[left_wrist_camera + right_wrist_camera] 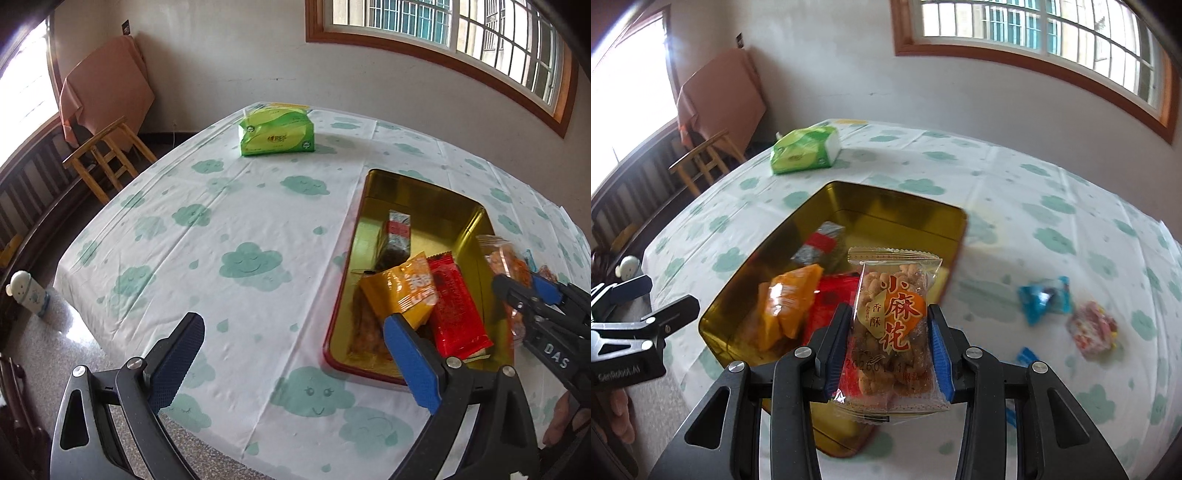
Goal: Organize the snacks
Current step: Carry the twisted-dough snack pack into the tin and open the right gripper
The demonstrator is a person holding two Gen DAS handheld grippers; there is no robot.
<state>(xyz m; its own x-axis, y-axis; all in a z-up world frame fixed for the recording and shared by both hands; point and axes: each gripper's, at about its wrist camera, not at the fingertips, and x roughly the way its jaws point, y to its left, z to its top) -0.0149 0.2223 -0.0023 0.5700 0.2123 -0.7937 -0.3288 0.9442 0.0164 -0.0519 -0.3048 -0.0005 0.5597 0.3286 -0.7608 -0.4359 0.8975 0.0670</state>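
Right claw [888, 332] clamps clear snack packet [894, 325] above gold tin [886, 206] holding wrapped snacks

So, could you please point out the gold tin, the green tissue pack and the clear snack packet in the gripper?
gold tin [424, 199], left wrist view, on its far inner wall.
green tissue pack [275, 134], left wrist view, on its front face.
clear snack packet [894, 314], right wrist view, on its printed label.
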